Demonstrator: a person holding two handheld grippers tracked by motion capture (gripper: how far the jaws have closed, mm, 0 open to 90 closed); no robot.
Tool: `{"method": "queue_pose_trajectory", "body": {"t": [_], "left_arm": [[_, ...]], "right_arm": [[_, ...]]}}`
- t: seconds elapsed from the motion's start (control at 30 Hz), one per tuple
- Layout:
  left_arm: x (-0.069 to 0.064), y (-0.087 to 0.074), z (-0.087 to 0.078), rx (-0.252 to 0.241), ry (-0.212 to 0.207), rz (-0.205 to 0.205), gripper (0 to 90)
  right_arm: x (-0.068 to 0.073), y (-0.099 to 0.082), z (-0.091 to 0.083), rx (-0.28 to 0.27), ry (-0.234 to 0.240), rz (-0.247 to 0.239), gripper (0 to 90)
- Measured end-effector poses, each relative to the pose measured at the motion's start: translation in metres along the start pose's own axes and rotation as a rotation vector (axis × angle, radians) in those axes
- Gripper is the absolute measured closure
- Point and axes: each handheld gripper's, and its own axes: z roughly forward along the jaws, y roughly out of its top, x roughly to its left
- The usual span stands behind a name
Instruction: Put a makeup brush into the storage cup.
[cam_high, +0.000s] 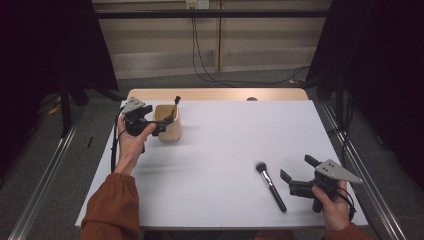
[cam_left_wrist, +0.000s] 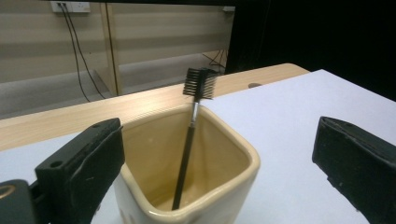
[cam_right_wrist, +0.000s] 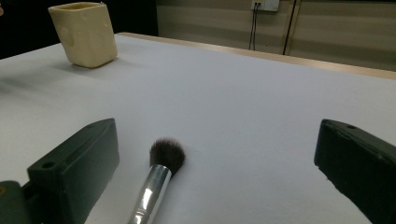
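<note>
A cream square cup (cam_high: 172, 131) stands at the table's far left. A thin black comb-headed brush (cam_high: 176, 103) leans inside it, head above the rim. My left gripper (cam_high: 165, 125) is open at the cup's near side. In the left gripper view the cup (cam_left_wrist: 205, 186) sits between the wide-apart jaws, with the comb brush (cam_left_wrist: 192, 126) upright in it. A black makeup brush (cam_high: 270, 185) with a silver ferrule lies flat at the front right. My right gripper (cam_high: 297, 168) is open just right of it. The right gripper view shows the makeup brush's bristles (cam_right_wrist: 167, 153) between the jaws.
A white sheet (cam_high: 225, 145) covers the table, and a wooden strip (cam_high: 215, 94) shows at the far edge. Cables hang down the back wall (cam_high: 197, 55). The cup (cam_right_wrist: 86, 33) is far off to the left in the right gripper view.
</note>
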Motion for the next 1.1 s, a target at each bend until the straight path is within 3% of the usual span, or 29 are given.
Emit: {"method": "queue_pose_trajectory", "body": {"t": [0.07, 0.23, 0.33, 0.43, 0.57, 0.63, 0.9, 1.1], "left_arm": [[-0.002, 0.0, -0.003, 0.023, 0.0, 0.011, 2.9], [-0.009, -0.002, -0.009, 0.013, 0.025, 0.049, 3.0], [-0.009, -0.004, -0.013, 0.028, 0.027, 0.012, 3.0], [-0.007, -0.008, -0.017, 0.003, 0.026, -0.013, 3.3], [-0.009, -0.013, -0.027, -0.004, 0.02, -0.015, 3.0], [-0.012, -0.014, -0.033, 0.001, 0.034, 0.026, 3.0], [-0.013, -0.02, -0.056, -0.019, 0.083, 0.046, 2.9], [-0.02, -0.03, -0.069, 0.003, 0.068, 0.066, 2.9]], "right_arm": [[0.0, 0.0, 0.0, 0.003, -0.001, -0.003, 0.0], [0.0, 0.0, 0.001, 0.004, -0.002, -0.001, 0.0], [0.0, 0.0, 0.0, 0.004, -0.003, -0.002, 0.0], [0.0, 0.0, 0.001, 0.004, -0.004, -0.001, 0.0], [0.0, 0.0, 0.001, 0.004, -0.004, 0.0, 0.0], [0.0, 0.0, 0.0, 0.004, -0.002, 0.001, 0.0], [0.0, 0.0, 0.001, 0.002, -0.002, 0.0, 0.0], [0.0, 0.0, 0.0, 0.002, -0.002, 0.0, 0.0]]}}
